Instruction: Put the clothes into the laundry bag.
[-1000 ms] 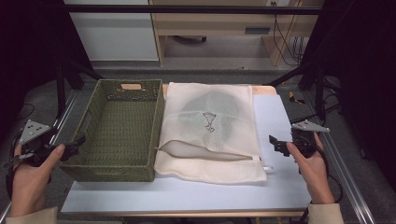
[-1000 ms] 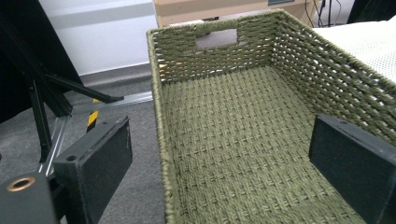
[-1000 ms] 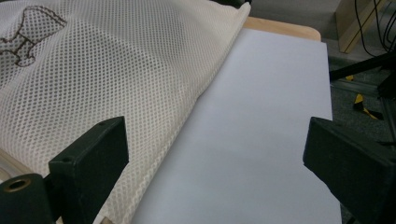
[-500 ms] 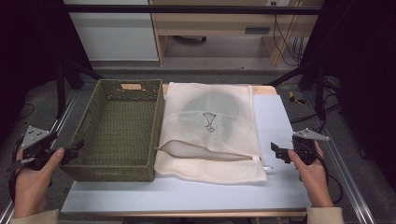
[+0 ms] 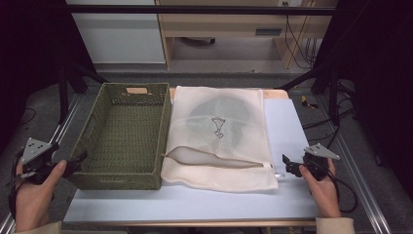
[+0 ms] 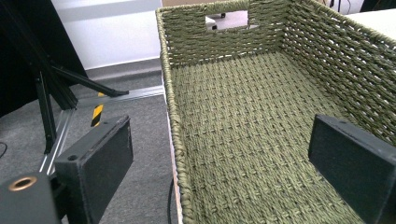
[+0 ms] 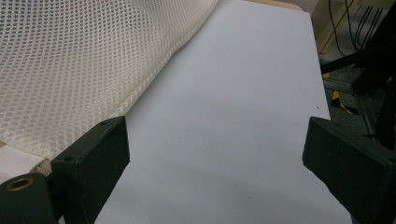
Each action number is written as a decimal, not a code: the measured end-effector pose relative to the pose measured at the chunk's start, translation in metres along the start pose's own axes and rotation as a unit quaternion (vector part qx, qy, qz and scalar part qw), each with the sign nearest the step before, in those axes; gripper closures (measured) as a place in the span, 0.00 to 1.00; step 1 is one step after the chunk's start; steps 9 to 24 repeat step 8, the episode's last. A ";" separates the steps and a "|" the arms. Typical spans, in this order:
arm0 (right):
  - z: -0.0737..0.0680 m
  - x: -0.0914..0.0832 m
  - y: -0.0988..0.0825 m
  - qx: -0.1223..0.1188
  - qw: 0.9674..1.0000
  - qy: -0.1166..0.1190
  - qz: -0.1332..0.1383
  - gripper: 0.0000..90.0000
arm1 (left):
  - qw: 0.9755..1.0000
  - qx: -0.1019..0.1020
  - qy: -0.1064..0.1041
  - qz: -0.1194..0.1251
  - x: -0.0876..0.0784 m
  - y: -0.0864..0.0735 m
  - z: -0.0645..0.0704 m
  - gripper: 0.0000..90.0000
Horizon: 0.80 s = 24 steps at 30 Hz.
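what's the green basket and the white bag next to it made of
Basket: looks like woven cord or paper rope, matte olive green; the plaited weave shows in the left gripper view. Bag: seems a soft cream synthetic mesh, with tiny regular holes in the right gripper view.

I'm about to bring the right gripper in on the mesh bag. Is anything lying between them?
Nothing visible does. The right gripper, jaws open, sits just beside the mesh bag near its zipper end, with bare table in between. The green basket stands on the bag's far side.
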State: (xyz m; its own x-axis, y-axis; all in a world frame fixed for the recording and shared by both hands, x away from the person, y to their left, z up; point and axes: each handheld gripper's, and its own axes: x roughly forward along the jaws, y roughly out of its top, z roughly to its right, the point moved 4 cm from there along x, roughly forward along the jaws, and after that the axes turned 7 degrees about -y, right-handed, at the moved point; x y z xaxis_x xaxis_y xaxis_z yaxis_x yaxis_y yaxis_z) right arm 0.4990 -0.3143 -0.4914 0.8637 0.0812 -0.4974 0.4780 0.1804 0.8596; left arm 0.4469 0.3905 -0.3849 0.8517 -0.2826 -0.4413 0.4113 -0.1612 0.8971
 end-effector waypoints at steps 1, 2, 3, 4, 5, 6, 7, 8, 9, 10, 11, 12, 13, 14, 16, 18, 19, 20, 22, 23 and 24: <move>-0.001 0.000 -0.001 -0.003 1.000 0.000 0.000 0.08 | 1.000 -0.001 0.001 0.001 -0.001 0.000 0.000 0.07; -0.001 0.000 -0.002 -0.004 1.000 0.000 -0.001 0.08 | 1.000 -0.002 0.001 0.003 -0.002 0.000 0.000 0.07; -0.002 0.000 -0.002 -0.004 1.000 0.000 -0.001 0.08 | 1.000 -0.001 0.002 0.005 -0.003 0.000 0.000 0.07; -0.002 0.000 -0.002 -0.007 1.000 -0.001 0.002 0.08 | 1.000 -0.003 0.003 0.007 -0.004 0.000 0.001 0.07; -0.002 0.000 -0.002 -0.008 1.000 -0.005 0.005 0.08 | 1.000 -0.003 0.003 0.007 -0.004 0.000 0.001 0.07; -0.002 -0.001 -0.002 -0.009 1.000 -0.007 0.008 0.08 | 1.000 -0.001 0.003 0.009 -0.005 0.000 0.001 0.07; -0.002 -0.001 -0.001 -0.010 1.000 -0.008 0.011 0.08 | 1.000 0.001 0.002 0.009 -0.005 0.001 0.002 0.07; -0.002 -0.001 -0.001 -0.010 1.000 -0.012 0.013 0.08 | 1.000 0.001 0.002 0.009 -0.005 0.001 0.002 0.07; -0.002 -0.001 -0.001 -0.010 1.000 -0.012 0.013 0.08 | 1.000 0.001 0.002 0.009 -0.005 0.001 0.002 0.07; -0.002 -0.001 -0.001 -0.010 1.000 -0.012 0.013 0.08 | 1.000 0.001 0.002 0.009 -0.005 0.001 0.002 0.07; -0.002 -0.001 -0.001 -0.010 1.000 -0.012 0.013 0.08 | 1.000 0.001 0.002 0.009 -0.005 0.001 0.002 0.07; -0.002 -0.001 -0.001 -0.010 1.000 -0.012 0.013 0.08 | 1.000 0.001 0.002 0.009 -0.005 0.001 0.002 0.07; -0.002 -0.001 -0.001 -0.010 1.000 -0.012 0.013 0.08 | 1.000 0.001 0.002 0.009 -0.005 0.001 0.002 0.07; -0.002 -0.001 -0.001 -0.010 1.000 -0.012 0.013 0.08 | 1.000 0.001 0.002 0.009 -0.005 0.001 0.002 0.07; -0.002 -0.001 -0.001 -0.010 1.000 -0.012 0.013 0.08 | 1.000 0.001 0.002 0.009 -0.005 0.001 0.002 0.07; -0.002 -0.001 -0.001 -0.010 1.000 -0.012 0.013 0.08 | 1.000 0.001 0.002 0.009 -0.005 0.001 0.002 0.07; -0.002 -0.001 -0.001 -0.010 1.000 -0.012 0.013 0.08 | 1.000 0.001 0.002 0.009 -0.005 0.001 0.002 0.07; -0.002 -0.001 -0.001 -0.010 1.000 -0.012 0.013 0.08 | 1.000 0.001 0.002 0.009 -0.005 0.001 0.002 0.07; -0.002 -0.001 -0.001 -0.010 1.000 -0.012 0.013 0.08 | 1.000 0.001 0.002 0.009 -0.005 0.001 0.002 0.07; -0.002 -0.001 -0.001 -0.010 1.000 -0.012 0.013 0.08 | 1.000 0.001 0.002 0.009 -0.005 0.001 0.002 0.07; -0.002 -0.001 -0.001 -0.010 1.000 -0.012 0.013 0.08 | 1.000 0.001 0.002 0.009 -0.005 0.001 0.002 0.07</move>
